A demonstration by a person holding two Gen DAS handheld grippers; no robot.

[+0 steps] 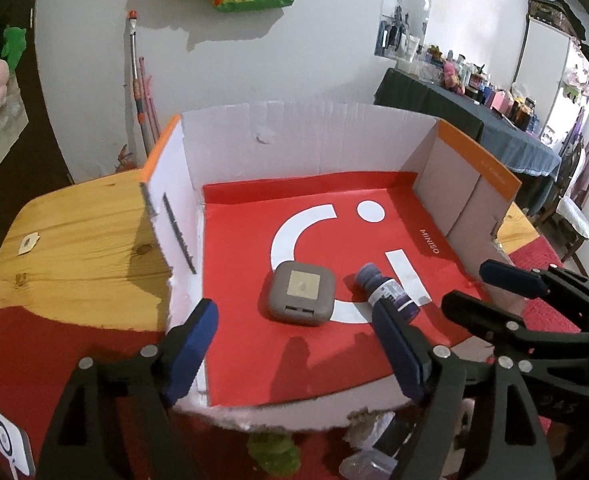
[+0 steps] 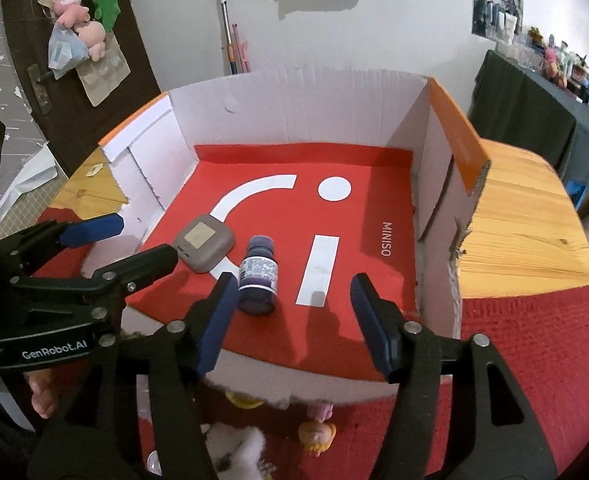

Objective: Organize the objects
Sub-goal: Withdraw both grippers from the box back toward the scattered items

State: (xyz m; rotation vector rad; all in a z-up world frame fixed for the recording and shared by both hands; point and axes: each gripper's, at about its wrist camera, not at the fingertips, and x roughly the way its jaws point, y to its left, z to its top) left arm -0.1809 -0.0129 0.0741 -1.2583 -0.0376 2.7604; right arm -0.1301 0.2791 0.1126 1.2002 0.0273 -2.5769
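An open cardboard box (image 1: 294, 144) (image 2: 294, 108) with white walls, orange rims and a red floor stands on the table. On its floor lie a grey square case (image 1: 300, 294) (image 2: 204, 244) and, right beside it, a small purple bottle (image 1: 388, 292) (image 2: 259, 276) on its side. My left gripper (image 1: 298, 344) (image 2: 130, 244) hovers open over the box's near edge, in front of the case, holding nothing. My right gripper (image 2: 294, 320) (image 1: 490, 296) is open too, just right of the bottle, with nothing between its fingers. One left fingertip (image 1: 394, 332) hides the bottle's base.
The box sits on a wooden table (image 1: 74, 232) (image 2: 526, 216) partly covered by red cloth (image 2: 534, 340). Small toys lie in front of the box: a green one (image 1: 274, 456) and a doll (image 2: 316, 436). Mop poles (image 1: 142, 92) lean on the wall behind.
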